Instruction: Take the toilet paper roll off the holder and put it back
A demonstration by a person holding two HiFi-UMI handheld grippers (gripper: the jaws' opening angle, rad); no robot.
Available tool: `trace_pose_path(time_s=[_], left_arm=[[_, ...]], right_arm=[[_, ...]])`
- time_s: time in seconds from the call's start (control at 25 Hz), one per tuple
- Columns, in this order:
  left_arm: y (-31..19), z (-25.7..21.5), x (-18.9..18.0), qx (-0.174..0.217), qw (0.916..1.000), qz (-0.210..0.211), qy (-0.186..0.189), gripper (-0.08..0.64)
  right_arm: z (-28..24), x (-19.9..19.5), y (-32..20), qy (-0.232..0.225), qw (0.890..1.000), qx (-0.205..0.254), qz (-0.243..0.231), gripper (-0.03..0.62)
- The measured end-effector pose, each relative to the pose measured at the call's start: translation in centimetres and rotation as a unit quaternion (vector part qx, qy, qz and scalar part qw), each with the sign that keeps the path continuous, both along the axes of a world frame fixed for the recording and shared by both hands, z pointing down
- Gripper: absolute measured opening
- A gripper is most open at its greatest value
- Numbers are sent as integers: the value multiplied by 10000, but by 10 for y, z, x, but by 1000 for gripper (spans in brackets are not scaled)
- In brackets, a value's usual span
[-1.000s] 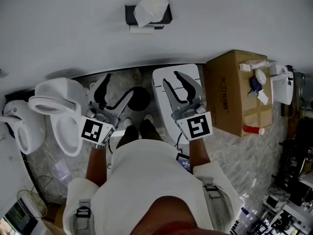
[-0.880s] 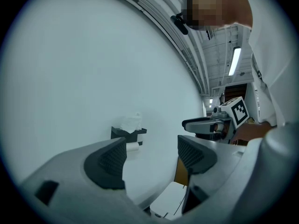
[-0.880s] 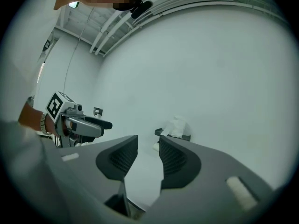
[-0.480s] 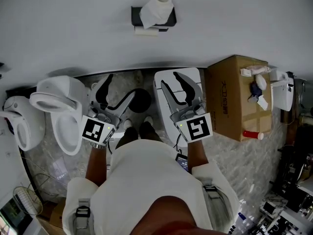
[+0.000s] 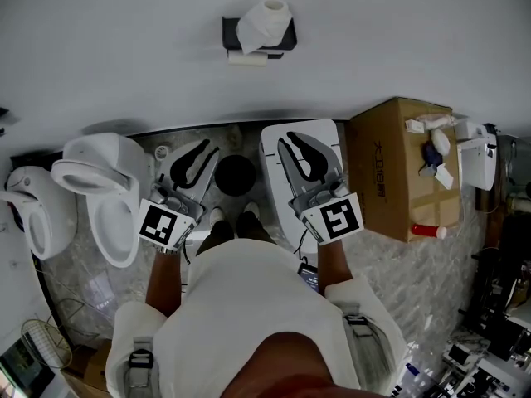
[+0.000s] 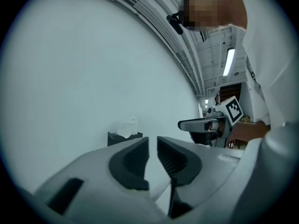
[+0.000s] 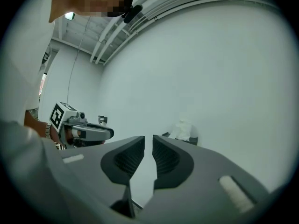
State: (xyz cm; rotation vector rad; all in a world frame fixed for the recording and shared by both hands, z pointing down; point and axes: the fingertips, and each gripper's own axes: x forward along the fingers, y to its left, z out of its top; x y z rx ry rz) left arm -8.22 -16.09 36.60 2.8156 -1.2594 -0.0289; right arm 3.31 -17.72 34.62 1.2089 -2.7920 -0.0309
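White toilet paper roll (image 5: 264, 19) sits on the holder (image 5: 229, 30): no step completed. Left gripper (image 5: 206, 148) and right gripper (image 5: 292, 141), well short of the holder, are closing empty, jaws nearly together; removal and replacement remain

The head view is looking steeply down from above the person (image 5: 249, 305), facing the wall (image 5: 398, 31), with the toilet paper roll (image 5: 264, 19) far off near the top edge. Both gripper views are sitting low and well back, looking slightly up at that same wall. All three are sharing the roll on its holder (image 5: 228, 30): left of centre in the left gripper view, right of centre in the right gripper view.
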Motion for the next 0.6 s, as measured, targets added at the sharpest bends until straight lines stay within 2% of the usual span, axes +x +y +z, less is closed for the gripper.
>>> trace_pose_path(time_s=[0.04, 0.08, 0.28, 0.6], left_arm=[[1, -2, 2, 17, 10000, 29, 23, 19], [2, -4, 3, 25, 10000, 46, 44, -2], [3, -7, 5, 38, 9999, 104, 65, -2], [4, -5, 3, 46, 9999, 149, 59, -2]], right_arm=[[-2, 0, 0, -42, 10000, 22, 1, 61], [-4, 0, 0, -78, 10000, 53, 8, 52], [-11, 0, 2, -50, 9997, 240, 25, 18], [-10, -2, 1, 0, 9996, 285, 23, 14]])
